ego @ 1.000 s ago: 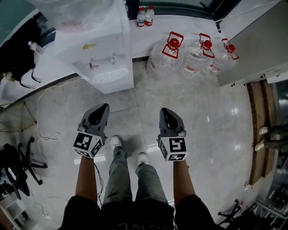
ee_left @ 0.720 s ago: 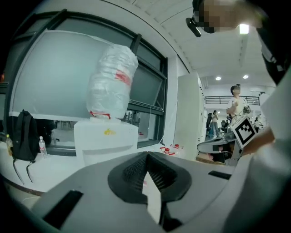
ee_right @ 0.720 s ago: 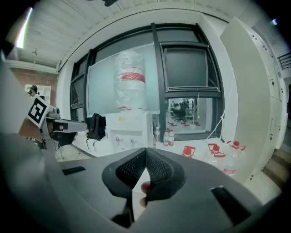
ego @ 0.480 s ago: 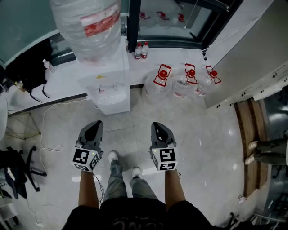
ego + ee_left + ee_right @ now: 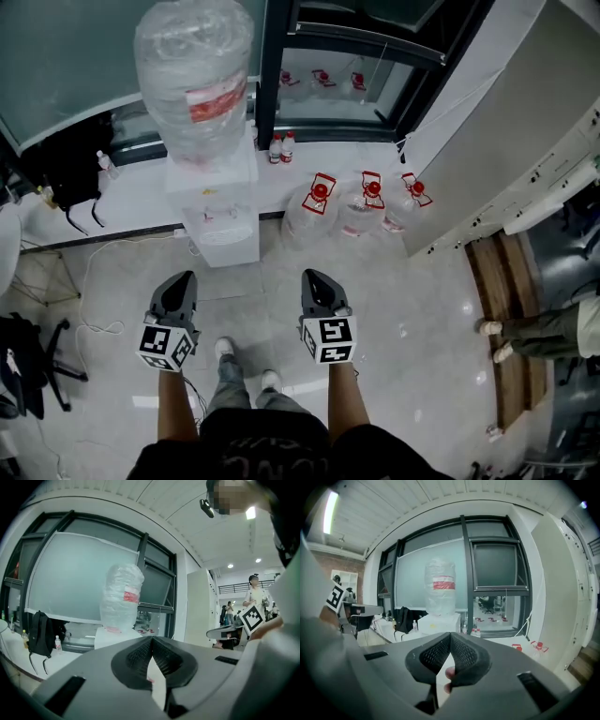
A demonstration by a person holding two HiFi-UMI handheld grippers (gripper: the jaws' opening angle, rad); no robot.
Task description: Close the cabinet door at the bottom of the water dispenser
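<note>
The white water dispenser (image 5: 217, 217) stands by the window ledge with a big wrapped bottle (image 5: 195, 80) on top. From above its lower front (image 5: 228, 251) looks flush, with no door leaf sticking out. My left gripper (image 5: 183, 277) and right gripper (image 5: 312, 276) hang side by side over the floor, well short of the dispenser, both shut and holding nothing. In the left gripper view the left gripper (image 5: 151, 638) points roughly level at the bottle (image 5: 123, 597). In the right gripper view the right gripper (image 5: 450, 633) points at the dispenser (image 5: 439, 620) too.
Three spare jugs with red caps (image 5: 358, 208) lie right of the dispenser, beside a white partition (image 5: 497, 141). Small bottles (image 5: 281, 147) and a black backpack (image 5: 70, 173) sit on the ledge. A cable (image 5: 94, 281) and a chair (image 5: 28, 366) are on the left. A bystander's feet (image 5: 497, 339) are at the right.
My head and both grippers have risen, so the dispenser looks smaller and farther away and its whole bottle has come into view. Both grippers stayed shut.
</note>
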